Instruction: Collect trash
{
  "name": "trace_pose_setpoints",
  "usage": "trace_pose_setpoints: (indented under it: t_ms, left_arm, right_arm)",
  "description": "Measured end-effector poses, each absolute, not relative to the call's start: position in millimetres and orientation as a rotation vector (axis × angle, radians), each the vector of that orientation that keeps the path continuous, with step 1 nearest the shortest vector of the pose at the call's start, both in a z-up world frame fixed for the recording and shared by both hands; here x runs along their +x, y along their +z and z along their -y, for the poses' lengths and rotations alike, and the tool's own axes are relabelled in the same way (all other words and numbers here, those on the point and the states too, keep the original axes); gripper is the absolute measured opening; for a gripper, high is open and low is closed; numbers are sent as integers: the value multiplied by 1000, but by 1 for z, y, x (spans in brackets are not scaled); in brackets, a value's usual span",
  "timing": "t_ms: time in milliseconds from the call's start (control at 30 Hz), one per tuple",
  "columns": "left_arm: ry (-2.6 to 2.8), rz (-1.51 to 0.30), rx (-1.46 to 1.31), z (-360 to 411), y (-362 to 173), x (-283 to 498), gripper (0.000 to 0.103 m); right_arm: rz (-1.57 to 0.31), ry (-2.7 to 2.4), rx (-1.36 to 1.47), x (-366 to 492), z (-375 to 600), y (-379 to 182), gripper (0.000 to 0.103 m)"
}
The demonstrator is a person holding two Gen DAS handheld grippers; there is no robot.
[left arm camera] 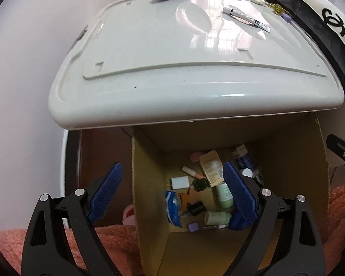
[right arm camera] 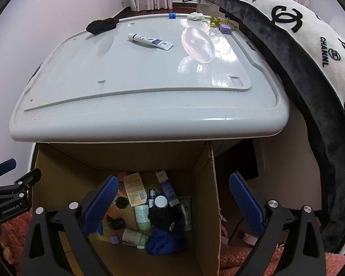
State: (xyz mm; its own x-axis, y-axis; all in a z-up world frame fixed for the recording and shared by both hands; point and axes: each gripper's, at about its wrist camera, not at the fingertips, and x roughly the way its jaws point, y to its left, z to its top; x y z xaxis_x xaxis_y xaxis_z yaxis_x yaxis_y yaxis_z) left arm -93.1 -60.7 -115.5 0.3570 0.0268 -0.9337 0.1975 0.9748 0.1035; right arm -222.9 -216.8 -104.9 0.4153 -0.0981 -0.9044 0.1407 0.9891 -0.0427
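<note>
We are looking down past both grippers into an open cardboard box (right arm camera: 204, 184) sitting under the front edge of a white tabletop (right arm camera: 126, 87). The left gripper (left arm camera: 172, 193) is hanging over the box with its fingers (left arm camera: 105, 193) spread wide, nothing between them. The right gripper (right arm camera: 174, 204) is doing the same, fingers (right arm camera: 246, 204) wide apart and empty.

Trash is lying in a heap on the box floor: green-white bottles (right arm camera: 141, 215), a beige carton (right arm camera: 133, 188), a blue crumpled thing (right arm camera: 165, 241), a small lilac case (left arm camera: 192, 227). We are seeing much of the heap blocked by the fingers, and labels are too small to read.

Still on the tabletop: a white tube (right arm camera: 149, 41), a black fuzzy item (right arm camera: 101, 26) at the far edge, a clear round lid (right arm camera: 197, 44), a blue block (right arm camera: 171, 15), a white wad (right arm camera: 195, 16), a yellow clip (right arm camera: 216, 20) and a lilac piece (right arm camera: 225, 28). The clip is partly tucked under a black-and-white blanket (right arm camera: 299, 46), which is covering the tabletop's right side. An orange fluffy rug (left arm camera: 342, 207) is getting cut off at the frame edges.
</note>
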Motion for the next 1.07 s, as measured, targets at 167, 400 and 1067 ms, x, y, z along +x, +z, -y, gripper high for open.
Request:
trace_pose_setpoints:
  t_ms: [167,400,1067]
  left_arm:
    - [-98,-1193,192,56,-112,-92,87]
    - [-97,-1202,189,56,-114,-92,86]
    - [-98,-1234,175,54,-118,-90,87]
  right_arm:
    - [-1134,-150,42,-223,217,-105,96]
    - [-1132,-150,39,-223,216,-104,95]
    - [-1135,-152,41,-223,217,-104,96]
